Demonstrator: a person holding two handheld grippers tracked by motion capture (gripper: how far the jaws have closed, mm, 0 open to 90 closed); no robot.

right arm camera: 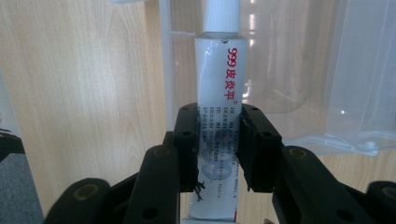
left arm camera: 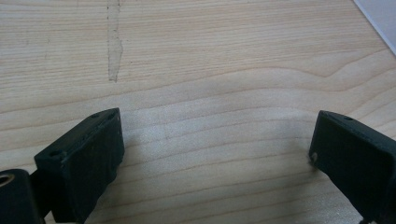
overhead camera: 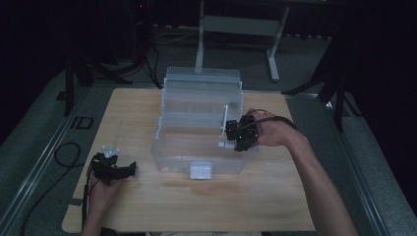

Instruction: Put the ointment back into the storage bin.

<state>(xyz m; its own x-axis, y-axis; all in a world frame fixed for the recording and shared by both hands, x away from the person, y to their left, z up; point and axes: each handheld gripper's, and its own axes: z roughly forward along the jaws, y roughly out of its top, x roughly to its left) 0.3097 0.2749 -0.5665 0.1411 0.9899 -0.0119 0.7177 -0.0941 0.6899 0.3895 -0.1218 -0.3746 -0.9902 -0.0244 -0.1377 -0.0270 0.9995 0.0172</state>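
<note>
Here the right claw (right arm camera: 218, 140) clamps the white ointment tube (right arm camera: 219, 93) mid-body, over the clear box (overhead camera: 196, 157); left claw (left arm camera: 217, 144) gapes

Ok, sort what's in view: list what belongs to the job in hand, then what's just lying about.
In the job:
- white tube, clamped in the right gripper
- clear plastic box, open, with the tube at its right edge

Lying about:
- left gripper, open over the bare wooden table
- cable on the floor

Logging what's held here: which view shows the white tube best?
The right gripper view: the white tube stands close up, red print readable, clamped between the right gripper jaws. The high view gives just a small white tip at the clear plastic box. The left gripper view looks at the wooden table.
</note>
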